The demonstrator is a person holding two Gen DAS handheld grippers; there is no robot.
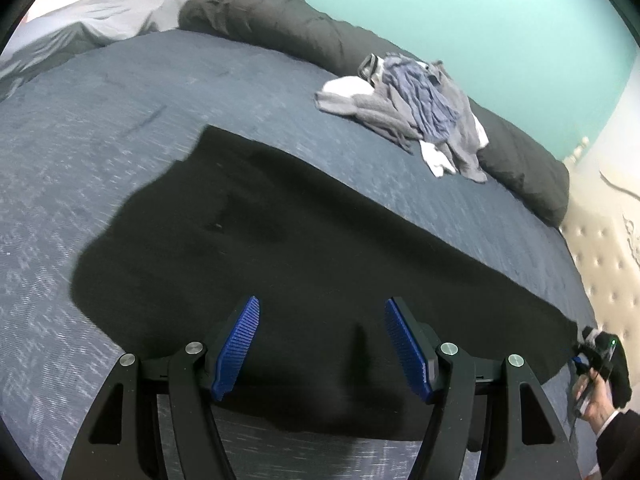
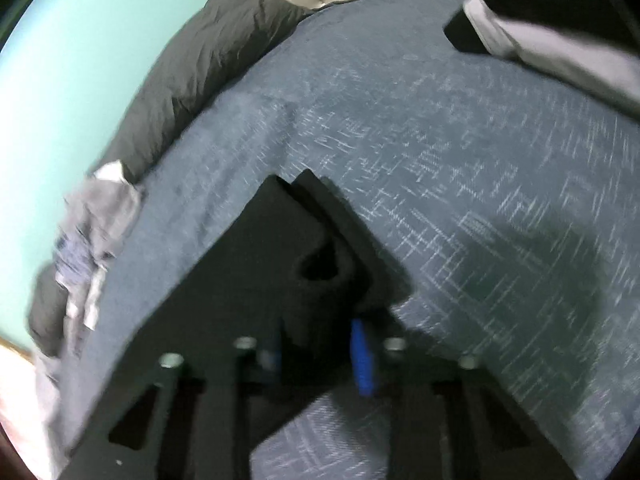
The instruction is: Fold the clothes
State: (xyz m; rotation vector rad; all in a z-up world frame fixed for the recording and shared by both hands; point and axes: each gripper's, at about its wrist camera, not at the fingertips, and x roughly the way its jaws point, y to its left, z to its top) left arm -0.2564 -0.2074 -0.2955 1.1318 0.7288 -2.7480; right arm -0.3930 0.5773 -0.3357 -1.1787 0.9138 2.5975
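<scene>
- We see the black garment (image 1: 304,248) spread flat across the lower middle of the left wrist view, on the blue-grey bedcover (image 1: 120,128). In the right wrist view its cuffed end (image 2: 320,276) rises from the bottom centre.
- The left gripper (image 1: 320,344) hangs over the near edge of this garment with its blue pads well apart, and nothing is between them.
- The right gripper (image 2: 320,352) has its pads drawn close together on a raised bunch of the black fabric; the picture is blurred, but we judge that it is clamped on the garment.
- We judge the task to be at an early stage: this piece lies mostly flat, and no finished fold is seen.
- A pile of grey, blue and white clothes (image 1: 416,116) waits at the upper right of the left view, unfolded.
- Behind it a dark duvet (image 1: 280,28) lies along the turquoise wall (image 1: 440,0).
- We can read no brand, label or writing anywhere.
</scene>
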